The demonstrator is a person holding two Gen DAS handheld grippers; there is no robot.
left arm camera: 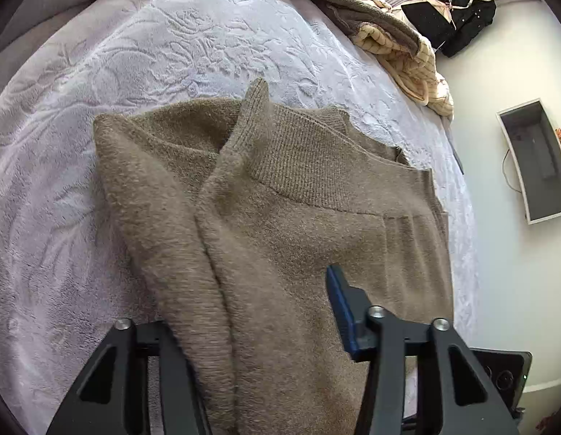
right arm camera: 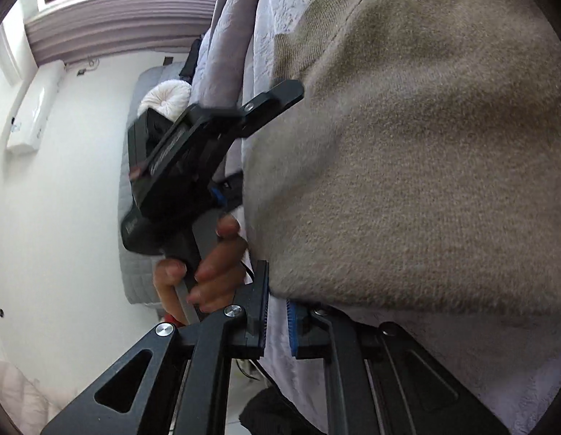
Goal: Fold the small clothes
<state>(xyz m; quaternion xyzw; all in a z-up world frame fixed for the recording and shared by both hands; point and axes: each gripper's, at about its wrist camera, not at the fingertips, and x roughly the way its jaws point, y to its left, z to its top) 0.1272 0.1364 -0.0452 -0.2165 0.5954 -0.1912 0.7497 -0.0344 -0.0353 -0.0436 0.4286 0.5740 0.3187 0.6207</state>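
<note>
A brown knitted sweater (left arm camera: 280, 224) lies on a bed covered by a pale embossed blanket (left arm camera: 135, 58), its ribbed hem band (left arm camera: 302, 159) turned up and one fuzzy fold lapped over the body of the garment. The left claw (left arm camera: 266, 330) stands over the near end of the sweater with thick cloth bunched between its jaws; one blue-padded finger (left arm camera: 340, 311) shows above the knit, the other is buried under the fold, and whether the pads actually press the cloth cannot be told. In the right wrist view the right claw (right arm camera: 278, 320) has its two blue pads drawn almost together at the sweater's lower edge (right arm camera: 389, 290), with only a narrow gap between them; whether sweater cloth is pinched there cannot be made out, since pale bedding shows in the slit. In the same view a person's hand (right arm camera: 211, 261) grips the handle of the left claw's black body (right arm camera: 179, 166) just beside the garment. Beyond the sweater, a rumpled cream and grey quilt (left arm camera: 400, 43) is heaped at the far corner of the bed, and dark clothing (left arm camera: 461, 21) lies near the wall.
</note>
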